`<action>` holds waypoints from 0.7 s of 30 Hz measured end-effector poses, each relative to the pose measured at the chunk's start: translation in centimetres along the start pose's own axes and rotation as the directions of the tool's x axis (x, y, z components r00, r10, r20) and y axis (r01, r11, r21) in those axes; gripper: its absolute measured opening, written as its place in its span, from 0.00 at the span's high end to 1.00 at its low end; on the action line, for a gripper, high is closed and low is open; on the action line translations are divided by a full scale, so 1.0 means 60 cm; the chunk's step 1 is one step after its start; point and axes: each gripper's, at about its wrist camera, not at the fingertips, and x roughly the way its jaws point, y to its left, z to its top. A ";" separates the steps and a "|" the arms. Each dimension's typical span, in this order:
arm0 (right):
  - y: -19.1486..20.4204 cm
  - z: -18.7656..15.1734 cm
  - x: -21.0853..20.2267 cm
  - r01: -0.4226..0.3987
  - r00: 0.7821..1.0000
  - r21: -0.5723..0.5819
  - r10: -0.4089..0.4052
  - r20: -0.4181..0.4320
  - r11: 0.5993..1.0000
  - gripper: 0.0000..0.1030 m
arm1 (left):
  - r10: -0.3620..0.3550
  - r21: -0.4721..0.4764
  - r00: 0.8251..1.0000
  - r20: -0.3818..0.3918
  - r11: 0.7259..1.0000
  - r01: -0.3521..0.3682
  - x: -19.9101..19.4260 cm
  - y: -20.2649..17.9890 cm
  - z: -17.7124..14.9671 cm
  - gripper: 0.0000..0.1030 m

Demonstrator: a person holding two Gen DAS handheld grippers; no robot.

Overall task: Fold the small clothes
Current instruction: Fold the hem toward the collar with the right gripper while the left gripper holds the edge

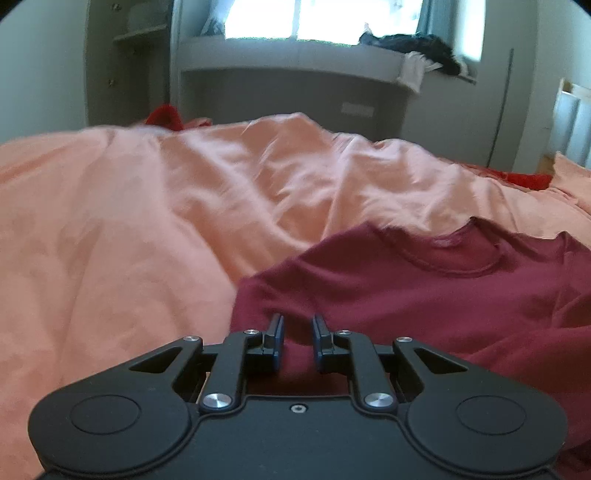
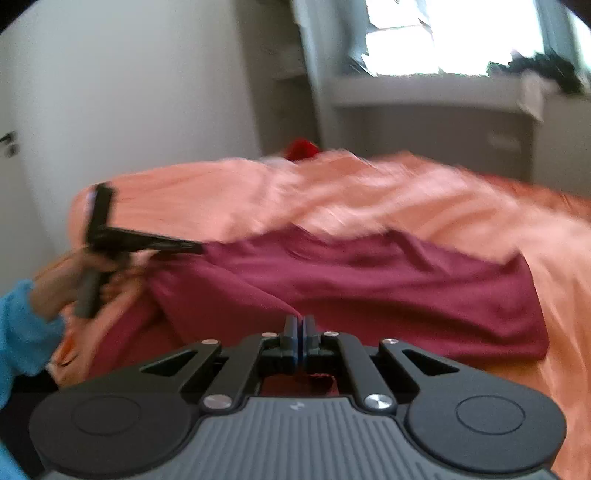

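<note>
Maroon shirt point(image 2: 369, 288) pinched by right hand-held gripper point(image 2: 299, 328).

A: How many garments lie on the bed?

B: One dark red shirt point(image 1: 424, 295), at the lower right of the left view.

A: And covers?

B: One peach duvet point(image 1: 147, 221), filling the middle. Bright red cloth point(image 1: 166, 116) peeks out behind it in two spots, upper left and far right.

A: Grippers?

B: Two. The left gripper point(image 1: 298, 334) has two fingers, and so does the right gripper point(image 2: 299, 334).

A: Hands?

B: One hand point(image 2: 62, 284), at the left edge of the right view.

A: Windows?

B: One window point(image 1: 321, 18), top centre, with one dark heap point(image 1: 413, 46) on its sill.
</note>
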 end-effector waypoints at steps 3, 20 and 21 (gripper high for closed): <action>-0.033 -0.022 0.010 -0.029 1.000 0.092 0.028 0.005 0.995 0.78 | -0.026 -0.015 0.999 0.034 1.000 0.027 -0.012 0.018 0.009 0.83; -0.019 -0.100 -0.016 -0.045 0.979 0.152 0.013 0.202 0.987 0.90 | -0.012 0.068 0.994 -0.106 0.997 0.020 0.075 0.054 0.072 0.95; -0.021 -0.100 -0.018 -0.054 0.977 0.155 0.021 0.211 0.986 0.91 | -0.009 0.033 0.998 -0.062 0.999 0.011 0.064 0.058 0.069 0.95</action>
